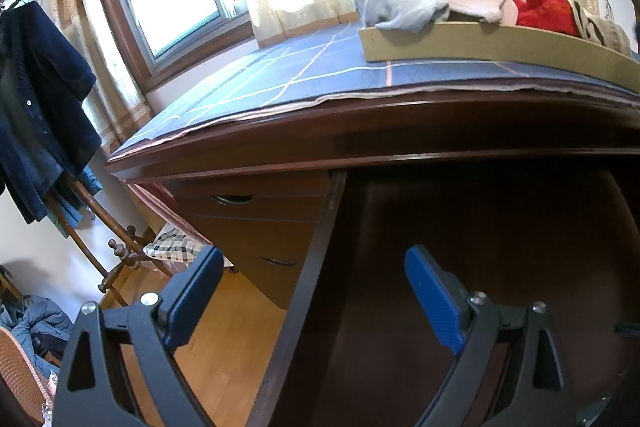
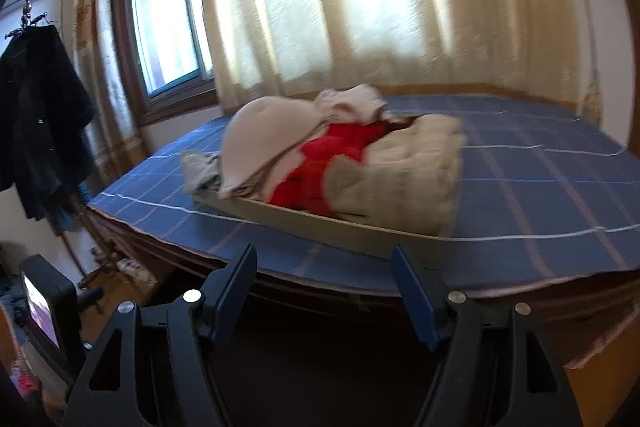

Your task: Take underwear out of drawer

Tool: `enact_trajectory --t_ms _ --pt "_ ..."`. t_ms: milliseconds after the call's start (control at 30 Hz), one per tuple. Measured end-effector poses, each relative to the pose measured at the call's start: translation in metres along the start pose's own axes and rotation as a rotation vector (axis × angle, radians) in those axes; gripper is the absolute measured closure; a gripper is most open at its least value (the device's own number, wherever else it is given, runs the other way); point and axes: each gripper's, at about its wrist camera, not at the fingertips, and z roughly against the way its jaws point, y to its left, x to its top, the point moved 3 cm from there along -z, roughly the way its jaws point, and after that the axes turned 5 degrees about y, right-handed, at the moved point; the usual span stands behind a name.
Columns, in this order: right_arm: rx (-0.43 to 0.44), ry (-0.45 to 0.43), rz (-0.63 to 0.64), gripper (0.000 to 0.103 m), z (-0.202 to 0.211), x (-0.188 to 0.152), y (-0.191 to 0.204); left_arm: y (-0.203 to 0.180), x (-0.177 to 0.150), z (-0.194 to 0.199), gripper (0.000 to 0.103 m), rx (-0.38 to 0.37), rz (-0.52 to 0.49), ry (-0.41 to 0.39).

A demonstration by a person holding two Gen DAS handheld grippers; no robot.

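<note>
The right tool [image 2: 324,291] stood spread and empty, facing a tray [image 2: 320,227] heaped with underwear [image 2: 320,155] on the blue-checked worktop [image 2: 540,195]. The left tool [image 1: 314,291], also spread and empty, hung over the dark open drawer [image 1: 480,247]. Removal looked largely finished; whether anything remained inside was too dark to tell.

Dark wooden drawer [image 1: 460,267] open; underwear [image 2: 320,163] heaped above.

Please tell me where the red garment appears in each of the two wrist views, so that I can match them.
Left wrist view: the red garment is at upper right, in the tray, behind the pale pile.
Right wrist view: the red garment is near the centre, in the same tray.
Shared landmark: the blue checked cloth under the tray.
</note>
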Motion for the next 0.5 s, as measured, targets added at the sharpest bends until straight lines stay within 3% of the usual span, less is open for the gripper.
enact_trajectory --t_ms 500 --pt "-0.225 -0.069 -0.199 0.031 0.085 -0.029 -0.102 -0.002 -0.002 0.005 0.009 0.002 -0.011 -0.030"
